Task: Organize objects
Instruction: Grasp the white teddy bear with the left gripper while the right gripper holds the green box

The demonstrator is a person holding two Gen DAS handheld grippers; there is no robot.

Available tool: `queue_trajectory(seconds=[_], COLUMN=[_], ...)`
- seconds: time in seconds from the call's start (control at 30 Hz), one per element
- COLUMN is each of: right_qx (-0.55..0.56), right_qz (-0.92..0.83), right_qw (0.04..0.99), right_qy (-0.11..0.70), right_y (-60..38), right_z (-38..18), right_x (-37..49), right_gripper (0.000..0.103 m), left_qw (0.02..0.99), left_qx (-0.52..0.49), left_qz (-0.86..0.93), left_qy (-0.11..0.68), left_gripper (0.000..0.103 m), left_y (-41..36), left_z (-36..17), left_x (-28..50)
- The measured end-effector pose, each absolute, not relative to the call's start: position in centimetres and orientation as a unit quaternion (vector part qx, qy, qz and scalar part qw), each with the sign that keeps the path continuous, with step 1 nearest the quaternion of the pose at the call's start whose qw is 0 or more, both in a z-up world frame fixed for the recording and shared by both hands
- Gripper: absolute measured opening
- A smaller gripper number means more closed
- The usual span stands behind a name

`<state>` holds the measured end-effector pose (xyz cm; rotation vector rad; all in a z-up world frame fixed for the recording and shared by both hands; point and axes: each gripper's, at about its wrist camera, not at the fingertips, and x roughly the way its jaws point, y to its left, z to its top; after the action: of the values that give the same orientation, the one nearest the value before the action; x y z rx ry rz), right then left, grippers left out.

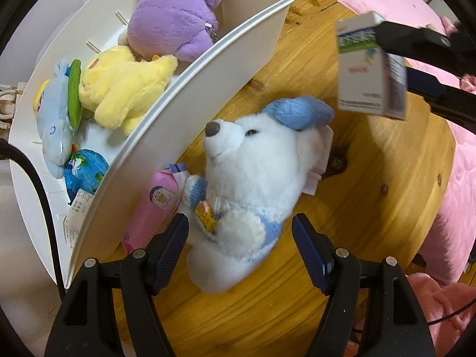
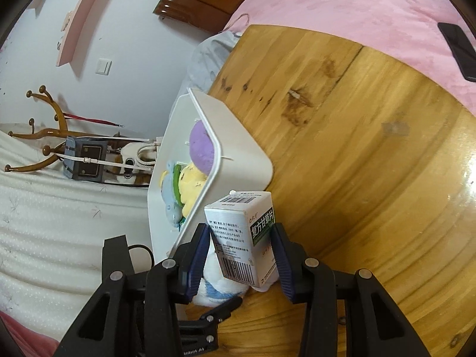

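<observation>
A white plush dog [image 1: 255,175] with blue ears lies on the round wooden table [image 1: 372,208]. My left gripper [image 1: 240,238] is open, its fingers on either side of the dog's lower body. A pink pouch [image 1: 154,208] lies beside the dog against the white bin [image 1: 184,95]. The bin holds a purple plush [image 1: 175,20], a yellow plush [image 1: 125,86], a light-blue plush [image 1: 56,113] and a blue packet [image 1: 84,171]. My right gripper [image 2: 242,238] is shut on a white medicine box [image 2: 241,238], held above the table near the bin [image 2: 238,160]; the box also shows in the left wrist view [image 1: 372,65].
A pink bedspread [image 2: 357,6] surrounds the table, with a black phone [image 2: 458,47] on it. A coat rack [image 2: 38,136] and a bag [image 2: 86,160] stand by the white wall. Pink cloth [image 1: 440,306] lies by the table's near right edge.
</observation>
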<state>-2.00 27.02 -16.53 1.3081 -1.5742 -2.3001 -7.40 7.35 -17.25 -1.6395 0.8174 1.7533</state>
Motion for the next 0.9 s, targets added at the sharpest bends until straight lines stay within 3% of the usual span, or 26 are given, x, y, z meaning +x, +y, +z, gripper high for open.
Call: queue_trajectory(seconds=[0.17, 0.6, 0.9], right_qx=[0.427, 0.444, 0.453], right_qz=[-0.745, -0.747, -0.753], right_qw=[0.031, 0.051, 0.086], right_qy=[-0.511, -0.493, -0.469], right_y=[27.6, 27.9, 27.0], right_z=[-16.7, -16.3, -14.7], right_x=[-1.4, -1.5, -2.4], right_gripper=[0.043, 0.043, 0.043], left_qw=[0.289, 0.287, 0.283], left_qx=[-0.612, -0.616, -0.617], left_qz=[0.666, 0.672, 0.68], left_qy=[0.313, 0.295, 0.279], left_gripper=[0.074, 0.057, 0.055], left_y=[7.7, 7.3, 6.5], left_z=[-17.6, -17.1, -15.5], left_x=[-7.4, -6.9, -5.9])
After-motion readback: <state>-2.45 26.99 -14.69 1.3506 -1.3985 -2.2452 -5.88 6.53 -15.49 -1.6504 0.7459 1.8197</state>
